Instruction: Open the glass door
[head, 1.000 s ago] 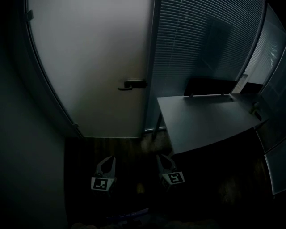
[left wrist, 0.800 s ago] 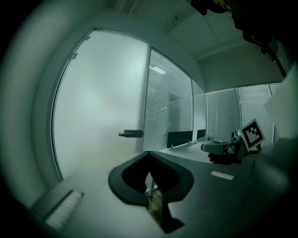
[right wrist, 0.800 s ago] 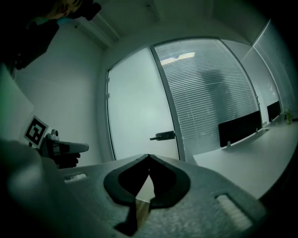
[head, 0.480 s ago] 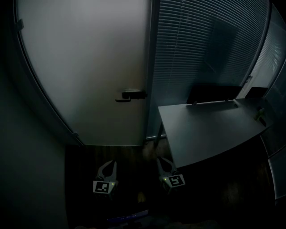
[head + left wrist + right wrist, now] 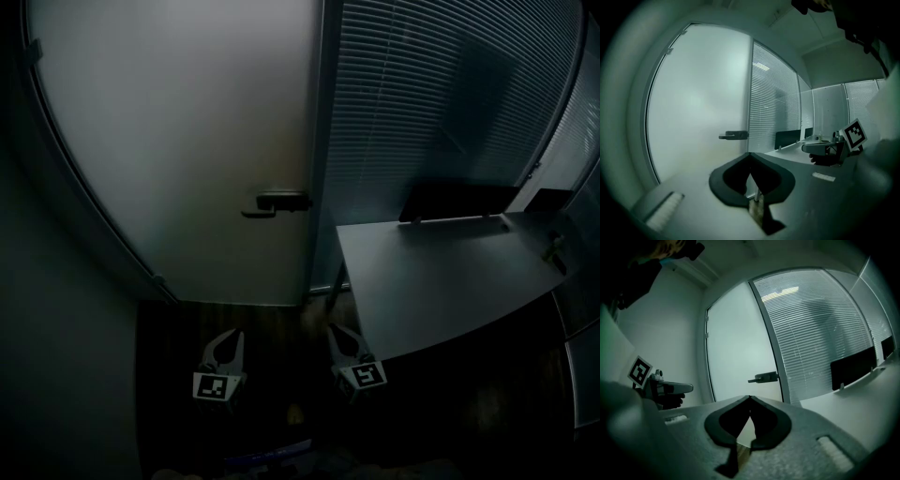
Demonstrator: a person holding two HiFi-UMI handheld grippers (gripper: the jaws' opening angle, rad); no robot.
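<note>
The frosted glass door (image 5: 187, 141) stands closed ahead, with a dark lever handle (image 5: 277, 202) at its right edge. My left gripper (image 5: 230, 335) and right gripper (image 5: 336, 330) hang low over the dark floor, side by side, well short of the door and below the handle. Both point at the door, shut and with nothing in them. In the left gripper view the handle (image 5: 733, 135) lies beyond and left of the closed left gripper (image 5: 749, 154). In the right gripper view the handle (image 5: 764, 378) lies just above and right of the closed right gripper (image 5: 749, 398).
A grey desk (image 5: 450, 281) with a dark low screen (image 5: 459, 202) stands at the right, its near corner close to my right gripper. A glass wall with blinds (image 5: 431, 94) runs behind it. A plain wall (image 5: 56, 328) closes in the left side.
The door and its handle have come nearer in the head view, and both grippers have moved forward with it. Their jaws stay closed.
</note>
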